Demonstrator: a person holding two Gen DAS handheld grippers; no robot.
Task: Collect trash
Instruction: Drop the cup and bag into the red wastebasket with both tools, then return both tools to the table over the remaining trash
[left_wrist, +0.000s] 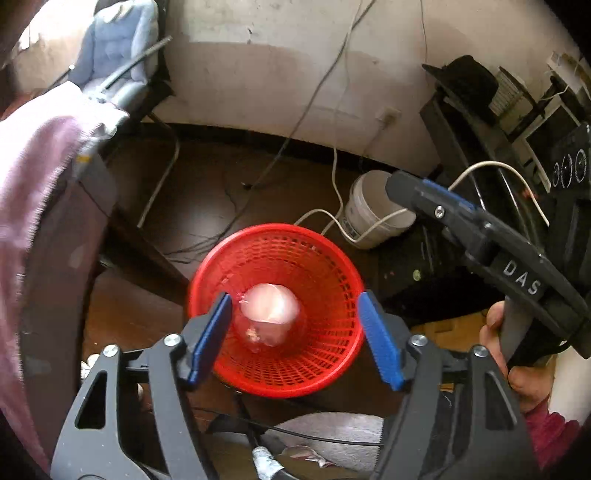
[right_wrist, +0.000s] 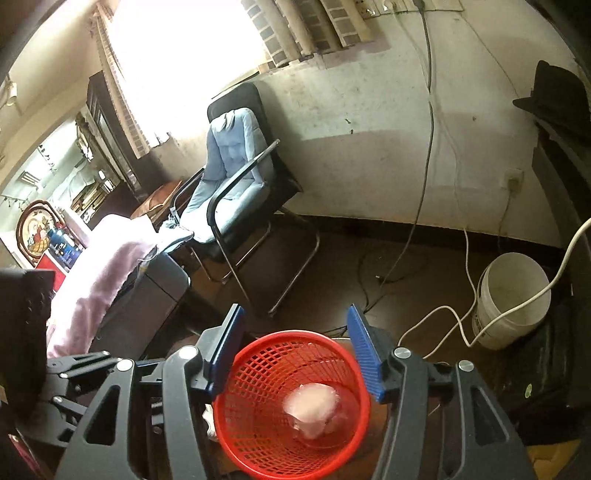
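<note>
A red mesh basket (left_wrist: 317, 258) stands on the dark floor below both grippers. Inside its rim I see a blurred wad of pale pink trash in clear plastic (left_wrist: 269, 308); whether it rests on the bottom I cannot tell. My left gripper (left_wrist: 293, 314) hangs above the basket, open, its blue pads apart and nothing between them. The right gripper (right_wrist: 295, 317) is open too, over the basket (right_wrist: 255, 373) with the wad (right_wrist: 312, 408) beneath it. In the left wrist view the right gripper's black body (left_wrist: 480, 236) reaches in from the right, held by a hand (left_wrist: 498, 343).
A white bucket (right_wrist: 513, 299) with a white cable (right_wrist: 443, 321) over it stands right of the basket. A chair with a blue cushion (right_wrist: 236, 166) is at the back wall. Pink cloth (right_wrist: 99, 266) covers furniture on the left. Black cables lie on the floor; dark shelves (left_wrist: 476, 122) rise at the right.
</note>
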